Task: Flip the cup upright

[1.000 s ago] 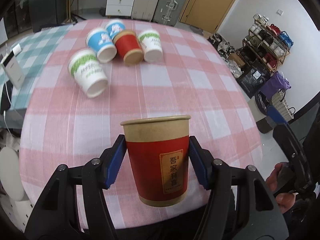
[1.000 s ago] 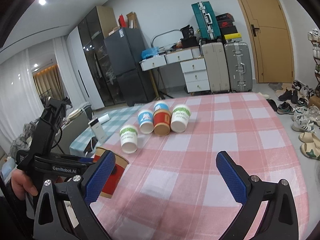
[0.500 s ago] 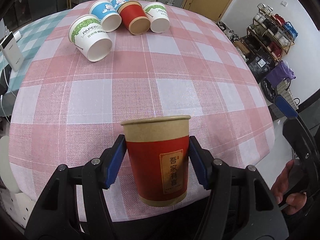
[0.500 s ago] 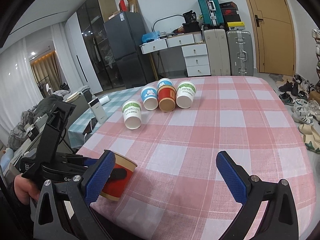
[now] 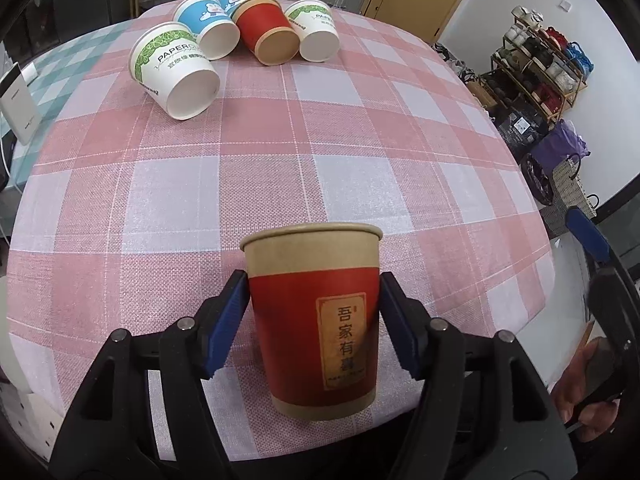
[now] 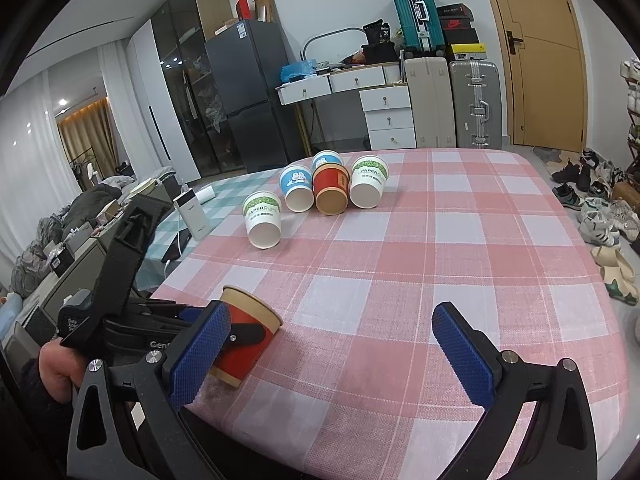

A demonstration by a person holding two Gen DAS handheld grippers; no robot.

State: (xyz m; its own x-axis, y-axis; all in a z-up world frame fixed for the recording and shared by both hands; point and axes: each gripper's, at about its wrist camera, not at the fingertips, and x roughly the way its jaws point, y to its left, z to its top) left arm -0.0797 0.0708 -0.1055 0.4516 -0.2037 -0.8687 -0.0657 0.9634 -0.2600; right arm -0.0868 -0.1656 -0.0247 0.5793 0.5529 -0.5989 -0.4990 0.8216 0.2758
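Right wrist view. The right gripper, blue pads spread wide, hangs over the near part of a table under a pink checked cloth. At lower left the left gripper, held by a hand, clamps a red paper cup tilted near the table's edge, brown rim toward the table's middle. Five paper cups lie on their sides farther back: a green-printed white cup, a blue cup, a second blue cup behind, a red cup, another green-printed white cup.
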